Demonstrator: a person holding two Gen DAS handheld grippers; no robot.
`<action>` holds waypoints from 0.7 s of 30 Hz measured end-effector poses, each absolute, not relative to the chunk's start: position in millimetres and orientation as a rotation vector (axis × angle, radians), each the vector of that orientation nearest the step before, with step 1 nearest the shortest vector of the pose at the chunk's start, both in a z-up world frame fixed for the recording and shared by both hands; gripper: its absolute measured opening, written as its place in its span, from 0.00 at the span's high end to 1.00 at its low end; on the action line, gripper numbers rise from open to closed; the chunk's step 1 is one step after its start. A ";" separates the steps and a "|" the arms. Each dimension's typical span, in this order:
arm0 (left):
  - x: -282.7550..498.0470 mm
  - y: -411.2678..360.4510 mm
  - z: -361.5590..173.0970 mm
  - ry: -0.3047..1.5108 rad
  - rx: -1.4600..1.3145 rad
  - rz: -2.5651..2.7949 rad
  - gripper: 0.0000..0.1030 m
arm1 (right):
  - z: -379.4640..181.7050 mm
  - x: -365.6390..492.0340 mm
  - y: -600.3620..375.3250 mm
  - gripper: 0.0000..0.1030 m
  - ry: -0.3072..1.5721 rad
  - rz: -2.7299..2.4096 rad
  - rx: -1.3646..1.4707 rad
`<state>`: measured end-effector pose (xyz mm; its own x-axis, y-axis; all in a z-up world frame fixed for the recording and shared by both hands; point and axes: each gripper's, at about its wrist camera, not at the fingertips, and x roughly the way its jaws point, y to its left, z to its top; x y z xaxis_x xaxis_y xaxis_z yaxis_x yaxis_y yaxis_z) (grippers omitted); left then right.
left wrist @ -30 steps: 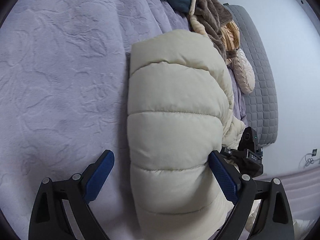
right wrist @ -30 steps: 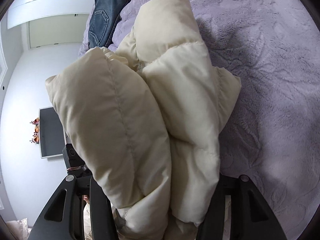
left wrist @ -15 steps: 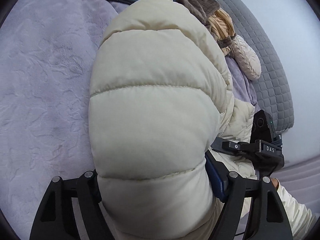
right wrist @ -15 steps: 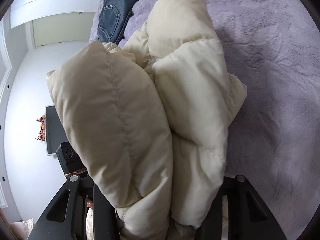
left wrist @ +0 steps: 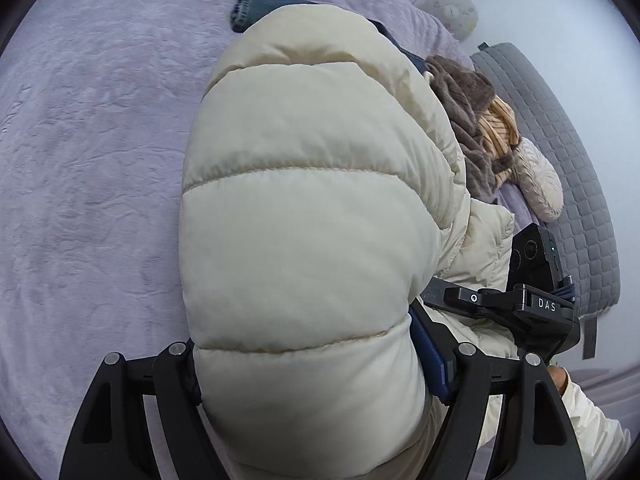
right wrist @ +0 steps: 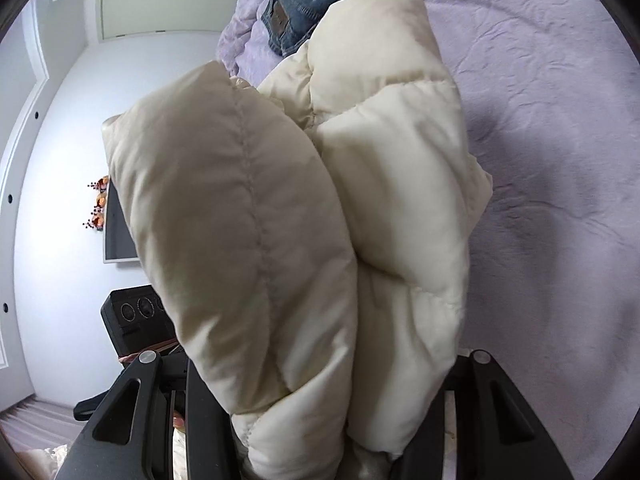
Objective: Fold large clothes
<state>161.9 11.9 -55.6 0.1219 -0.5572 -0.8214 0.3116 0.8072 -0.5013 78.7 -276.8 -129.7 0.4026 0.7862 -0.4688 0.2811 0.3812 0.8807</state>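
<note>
A cream quilted puffer jacket (left wrist: 304, 216) is bunched into a thick bundle above the lilac bedspread (left wrist: 92, 152). My left gripper (left wrist: 308, 364) is shut on the puffer jacket, which bulges between its fingers and hides most of them; one blue pad (left wrist: 430, 364) shows on the right. My right gripper (right wrist: 320, 412) is shut on the same jacket (right wrist: 360, 208), with two folded layers squeezed between its black fingers. The right gripper's body (left wrist: 532, 300) shows at the right of the left wrist view, close beside the jacket.
Blue jeans (right wrist: 304, 0) lie on the bed beyond the jacket. A brown fleece garment (left wrist: 464, 100), a striped piece (left wrist: 500, 128) and a beige knit item (left wrist: 540, 184) lie by the grey quilted headboard (left wrist: 560, 140). A wall and a screen (right wrist: 116, 232) are left of the bed.
My left gripper went from open around the jacket to shut on it. Both grippers lifted the jacket off the bed and carried it further along, toward the jeans.
</note>
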 end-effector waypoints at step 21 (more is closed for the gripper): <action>195.6 99.2 -151.4 1.341 -0.267 -0.441 0.09 | -135.1 130.9 -217.9 0.41 1.330 0.268 0.885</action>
